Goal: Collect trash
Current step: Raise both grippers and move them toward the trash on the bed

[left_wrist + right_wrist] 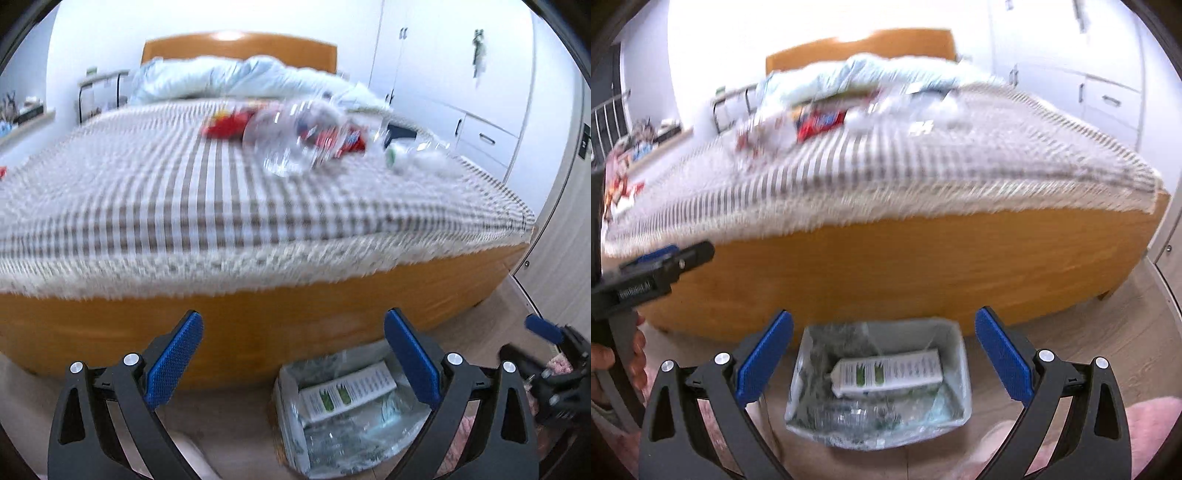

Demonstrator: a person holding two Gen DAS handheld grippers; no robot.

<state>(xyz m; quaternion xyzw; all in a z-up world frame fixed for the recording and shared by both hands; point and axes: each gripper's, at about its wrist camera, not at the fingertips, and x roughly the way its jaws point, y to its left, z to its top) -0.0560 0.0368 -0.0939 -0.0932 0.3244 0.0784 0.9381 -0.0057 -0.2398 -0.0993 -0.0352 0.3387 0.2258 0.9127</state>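
A small bin (955, 354) lined with a clear bag stands on the floor at the foot of the bed; it also shows in the left wrist view (288, 406). In it lie a white and green carton (886, 373) and clear plastic. On the striped bedcover lie a clear plastic bottle (284, 140), a red wrapper (225, 125) and a second clear bottle (413, 151). The red wrapper also shows in the right wrist view (820, 122). My left gripper (293, 354) is open and empty beside the bin. My right gripper (884, 354) is open and empty above the bin.
The bed has a wooden frame (905, 266) and a crumpled pale blue duvet (229, 77) at its head. White cupboards (461, 74) line the right wall. A shelf (22, 118) with small items stands at the left. Something pink (1145, 424) lies on the floor.
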